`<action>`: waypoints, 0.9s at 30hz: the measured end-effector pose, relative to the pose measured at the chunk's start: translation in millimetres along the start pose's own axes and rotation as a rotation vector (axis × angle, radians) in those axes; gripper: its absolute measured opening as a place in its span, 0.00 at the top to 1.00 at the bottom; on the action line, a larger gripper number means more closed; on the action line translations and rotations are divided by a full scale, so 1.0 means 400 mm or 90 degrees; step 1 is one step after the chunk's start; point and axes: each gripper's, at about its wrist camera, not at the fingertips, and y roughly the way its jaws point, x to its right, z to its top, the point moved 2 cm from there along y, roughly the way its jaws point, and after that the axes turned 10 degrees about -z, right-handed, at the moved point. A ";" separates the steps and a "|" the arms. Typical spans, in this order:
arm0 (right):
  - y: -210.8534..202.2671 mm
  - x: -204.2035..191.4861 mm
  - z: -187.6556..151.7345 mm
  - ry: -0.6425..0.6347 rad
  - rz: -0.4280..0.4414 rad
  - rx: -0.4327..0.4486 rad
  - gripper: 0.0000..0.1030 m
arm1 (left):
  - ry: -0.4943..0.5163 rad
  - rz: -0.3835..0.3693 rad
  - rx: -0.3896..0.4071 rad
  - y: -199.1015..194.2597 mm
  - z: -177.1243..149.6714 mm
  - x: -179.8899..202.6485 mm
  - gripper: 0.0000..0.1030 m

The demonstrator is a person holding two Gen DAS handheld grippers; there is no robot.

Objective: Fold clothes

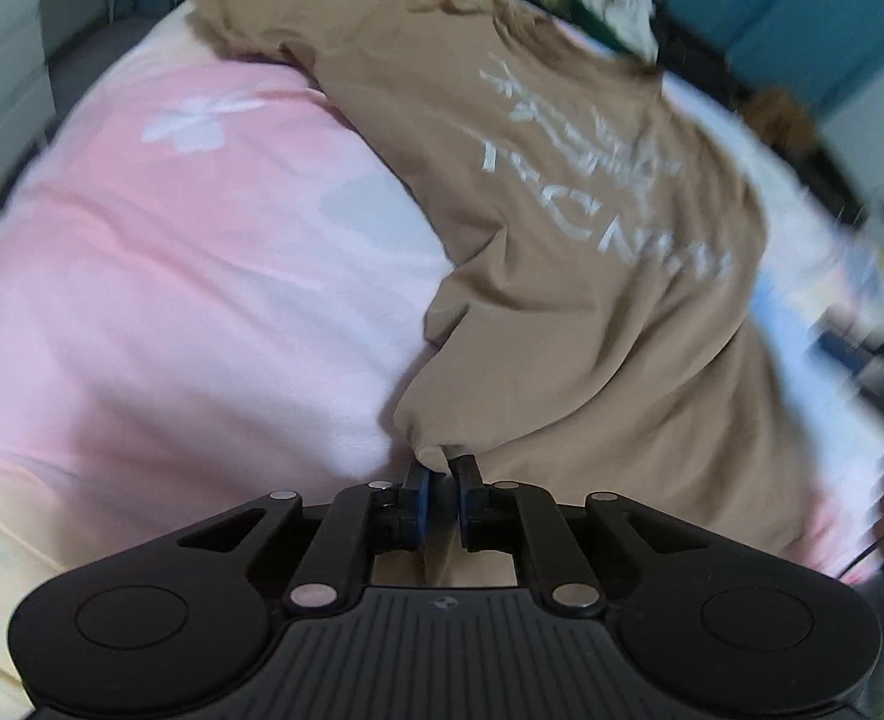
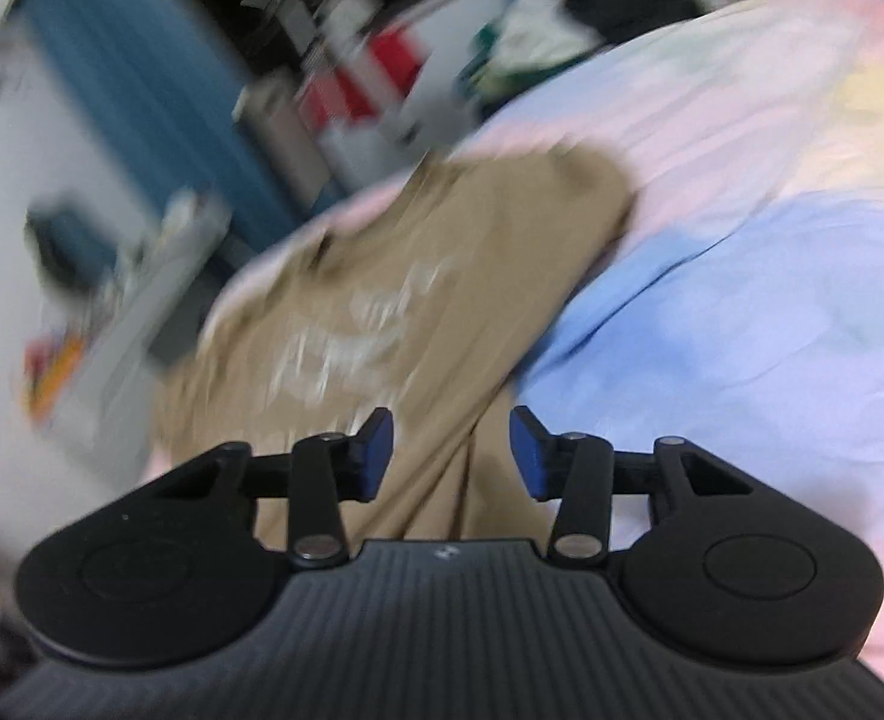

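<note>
Right tongs (image 2: pixel 451 450) stand wide apart, blue pads (image 2: pixel 376 453) facing each other, nothing between them. They hover over the near part of a tan T-shirt (image 2: pixel 418 276); contact cannot be told. The shirt lies spread on the bed (image 2: pixel 742 300), white lettering (image 2: pixel 352 348) face up but smeared by motion blur. Bedding is pink near the shirt, pale blue to the right. Blue curtain (image 2: pixel 142 90) and blurred clutter (image 2: pixel 370 78) sit beyond the bed's far edge, unreadable.
</note>
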 end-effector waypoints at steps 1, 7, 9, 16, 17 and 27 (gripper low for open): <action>0.011 -0.022 -0.012 -0.035 0.005 -0.023 0.55 | -0.006 -0.023 0.013 -0.004 0.001 -0.001 0.91; 0.020 -0.121 -0.074 -0.189 -0.029 -0.126 0.51 | 0.001 -0.105 0.077 -0.030 -0.007 0.012 0.74; 0.021 -0.134 -0.095 -0.230 -0.041 -0.158 0.52 | -0.003 -0.121 0.093 -0.039 -0.007 0.009 0.70; 0.052 -0.175 -0.197 -0.402 -0.087 -0.238 0.86 | -0.071 -0.157 0.123 -0.043 0.010 -0.046 0.63; 0.047 -0.186 -0.198 -0.421 -0.092 -0.244 0.97 | -0.082 -0.160 0.126 -0.044 0.012 -0.056 0.63; -0.156 -0.050 -0.011 -0.363 -0.127 -0.167 0.97 | -0.127 -0.155 0.139 -0.053 0.019 -0.089 0.59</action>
